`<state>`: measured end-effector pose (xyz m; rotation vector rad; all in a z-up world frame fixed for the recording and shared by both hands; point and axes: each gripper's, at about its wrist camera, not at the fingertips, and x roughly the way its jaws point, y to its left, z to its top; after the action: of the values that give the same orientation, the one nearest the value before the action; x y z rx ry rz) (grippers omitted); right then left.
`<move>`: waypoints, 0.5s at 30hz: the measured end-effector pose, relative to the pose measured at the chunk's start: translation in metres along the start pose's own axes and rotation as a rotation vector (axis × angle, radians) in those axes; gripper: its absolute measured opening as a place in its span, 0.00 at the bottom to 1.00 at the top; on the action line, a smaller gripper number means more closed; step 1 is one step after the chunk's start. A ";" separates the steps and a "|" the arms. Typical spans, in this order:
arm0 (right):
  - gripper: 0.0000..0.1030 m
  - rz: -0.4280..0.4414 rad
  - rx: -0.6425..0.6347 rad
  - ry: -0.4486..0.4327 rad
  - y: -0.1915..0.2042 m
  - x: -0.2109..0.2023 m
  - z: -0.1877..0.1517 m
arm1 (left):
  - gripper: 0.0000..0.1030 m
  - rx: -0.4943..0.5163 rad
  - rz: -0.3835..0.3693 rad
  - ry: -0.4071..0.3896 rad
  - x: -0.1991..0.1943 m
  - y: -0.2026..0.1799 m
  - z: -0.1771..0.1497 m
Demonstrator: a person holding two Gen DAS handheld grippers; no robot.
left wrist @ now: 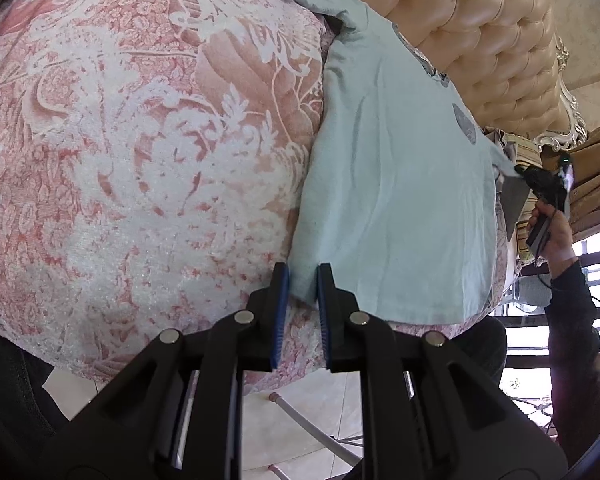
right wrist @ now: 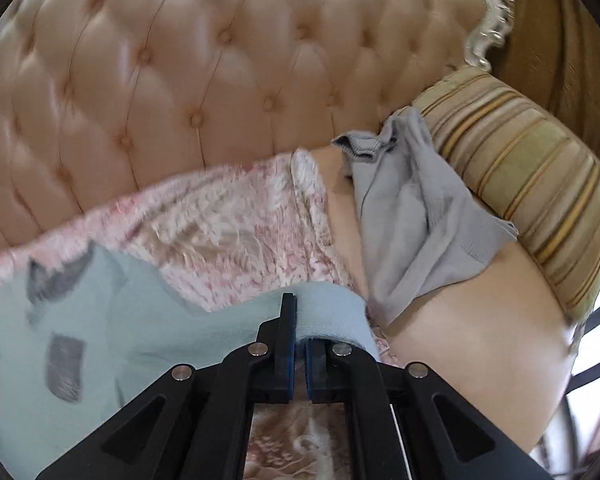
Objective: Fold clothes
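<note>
A light blue garment [left wrist: 396, 184] with grey marks lies spread on the pink floral sofa cover [left wrist: 140, 160]. My left gripper [left wrist: 303, 276] is open, and the garment's near corner lies in the gap between its blue-padded fingers. At the far right of the left wrist view, a hand [left wrist: 552, 232] holds my right gripper [left wrist: 540, 178], which pulls the garment's other corner taut. In the right wrist view, the right gripper [right wrist: 300, 320] is shut on a bunched fold of the blue garment [right wrist: 100, 320], lifted a little off the seat.
A crumpled grey garment [right wrist: 412, 216] lies against a striped cushion [right wrist: 520, 176] at the sofa's right end. The tufted beige backrest [right wrist: 180, 80] runs behind. Below the seat edge are floor tiles and a metal tube [left wrist: 320, 432].
</note>
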<state>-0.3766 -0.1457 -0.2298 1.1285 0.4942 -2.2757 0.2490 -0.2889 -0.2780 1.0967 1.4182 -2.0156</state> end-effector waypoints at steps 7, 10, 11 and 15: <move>0.16 -0.100 -0.144 0.105 0.000 0.031 -0.025 | 0.16 0.001 -0.003 -0.011 -0.007 0.000 0.003; 0.30 -0.141 -0.219 0.135 0.003 0.039 -0.028 | 0.16 -0.011 -0.006 -0.027 -0.012 0.003 0.005; 0.34 -0.142 -0.237 0.143 0.003 0.036 -0.029 | 0.16 -0.016 -0.008 -0.032 -0.013 0.004 0.005; 0.47 -0.121 -0.288 0.169 0.001 0.021 -0.029 | 0.17 -0.039 -0.026 -0.051 -0.018 0.012 0.006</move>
<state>-0.3688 -0.1373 -0.2638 1.1735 0.9476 -2.1300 0.2663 -0.3010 -0.2696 1.0081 1.4469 -2.0109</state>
